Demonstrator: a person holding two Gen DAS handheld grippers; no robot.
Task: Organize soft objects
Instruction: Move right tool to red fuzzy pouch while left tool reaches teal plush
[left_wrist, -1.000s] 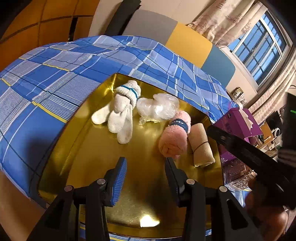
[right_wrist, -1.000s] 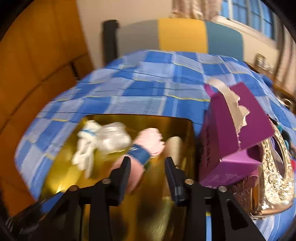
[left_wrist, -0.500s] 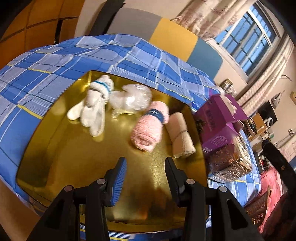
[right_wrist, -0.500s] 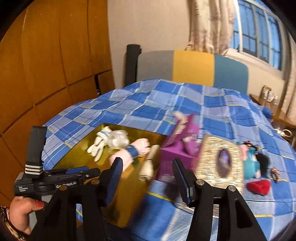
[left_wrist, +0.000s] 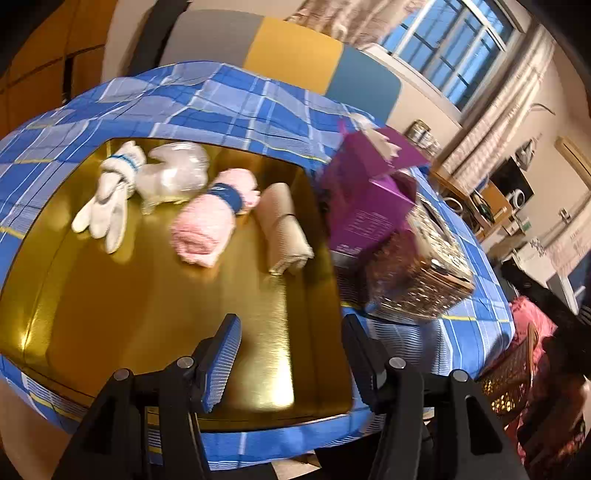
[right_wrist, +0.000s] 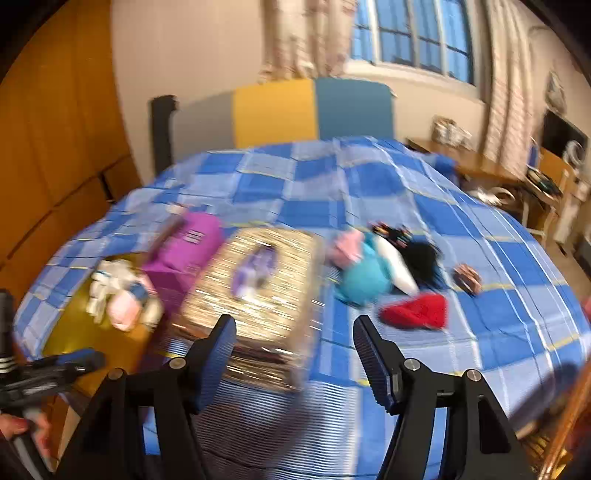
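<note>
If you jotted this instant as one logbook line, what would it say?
left tongs: just opened wider, empty, over gold tray | right tongs: just opened wider, empty, facing red hat | tray: four rolled items

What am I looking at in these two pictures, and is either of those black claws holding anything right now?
Each picture comes from a camera on a hand-held two-finger gripper, looking along its fingers; a person carries both. The left gripper hangs over a gold tray on a blue checked bedspread. The tray holds white gloves, a clear plastic bundle, a pink rolled towel and a beige roll. Beside it stand a purple box and a glittery gold box. The right gripper faces more things on the bedspread: a teal plush toy, a red knitted piece and something black. Both grippers' jaws have just been opening; nothing is between them.
</note>
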